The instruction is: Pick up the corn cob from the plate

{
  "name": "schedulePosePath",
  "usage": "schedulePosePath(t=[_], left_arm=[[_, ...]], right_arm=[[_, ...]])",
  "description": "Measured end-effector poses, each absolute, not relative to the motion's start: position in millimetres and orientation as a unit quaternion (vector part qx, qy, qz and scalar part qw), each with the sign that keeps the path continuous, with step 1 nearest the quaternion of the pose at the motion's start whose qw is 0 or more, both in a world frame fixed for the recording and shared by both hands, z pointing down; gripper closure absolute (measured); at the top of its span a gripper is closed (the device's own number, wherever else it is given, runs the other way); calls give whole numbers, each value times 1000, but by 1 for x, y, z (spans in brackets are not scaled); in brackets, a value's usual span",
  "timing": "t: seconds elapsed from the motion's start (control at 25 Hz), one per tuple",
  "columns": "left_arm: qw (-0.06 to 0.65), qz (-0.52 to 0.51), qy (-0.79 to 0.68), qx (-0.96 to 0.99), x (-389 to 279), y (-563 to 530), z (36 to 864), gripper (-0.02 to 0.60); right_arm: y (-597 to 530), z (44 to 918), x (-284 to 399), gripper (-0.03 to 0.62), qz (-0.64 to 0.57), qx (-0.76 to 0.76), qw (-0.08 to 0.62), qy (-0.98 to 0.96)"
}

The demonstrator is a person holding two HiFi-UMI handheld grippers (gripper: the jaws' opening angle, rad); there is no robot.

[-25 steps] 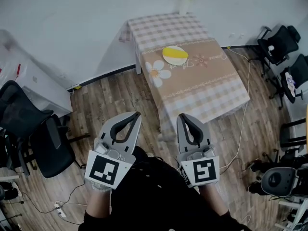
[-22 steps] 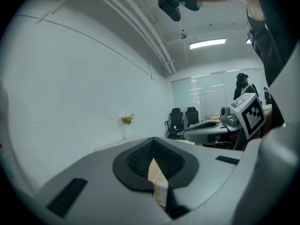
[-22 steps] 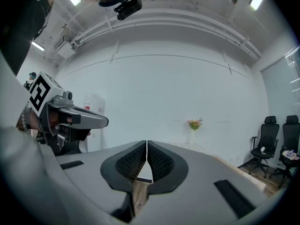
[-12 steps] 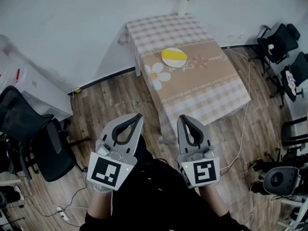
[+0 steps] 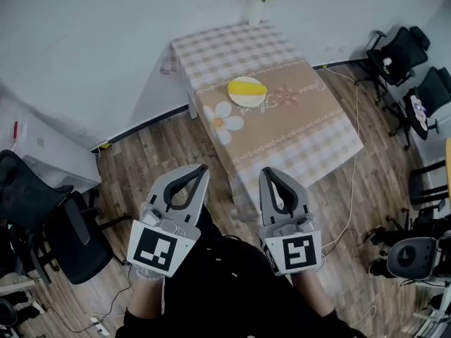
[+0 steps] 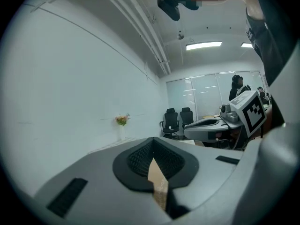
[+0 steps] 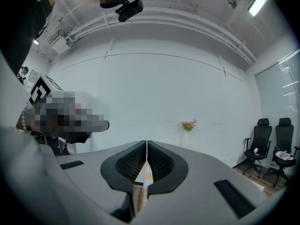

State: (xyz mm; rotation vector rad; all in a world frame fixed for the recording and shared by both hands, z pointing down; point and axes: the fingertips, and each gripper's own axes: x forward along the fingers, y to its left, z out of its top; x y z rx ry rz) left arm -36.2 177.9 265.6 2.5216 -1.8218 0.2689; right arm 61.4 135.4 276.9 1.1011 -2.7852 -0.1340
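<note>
**Clothed bench on a wooden floor**

The bench (image 5: 303,143) stands on the wooden floor (image 5: 162,153). A checked cloth (image 5: 225,48) with a tan, daisy-printed middle panel covers its whole top. A pale plate (image 5: 243,101) lies on the tan panel toward the far end. A vase of flowers (image 5: 256,9) stands at the far edge.

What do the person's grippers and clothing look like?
Both the left gripper and right gripper are pale grey, with tapered jaws lined in black ribbed padding. Each carries a white cube printed with black square markers at its rear. The person wears black clothing.
</note>
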Motion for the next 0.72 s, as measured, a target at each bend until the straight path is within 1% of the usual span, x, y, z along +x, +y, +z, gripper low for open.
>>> schedulePosePath(t=[0.16, 0.28, 0.56, 0.72], left_arm=[[11, 88, -569, 818, -32, 136, 260, 569], [11, 88, -559, 824, -40, 114, 262, 569], [18, 81, -539, 838, -61, 60, 299, 569], [19, 78, -530, 844, -76, 37, 302, 569]], right_arm=[[98, 273, 67, 551, -37, 381, 77, -921], [78, 275, 60, 551, -37, 389, 82, -917], [27, 309, 40, 551, -37, 411, 94, -906], [8, 310, 26, 551, -39, 420, 97, -902]])
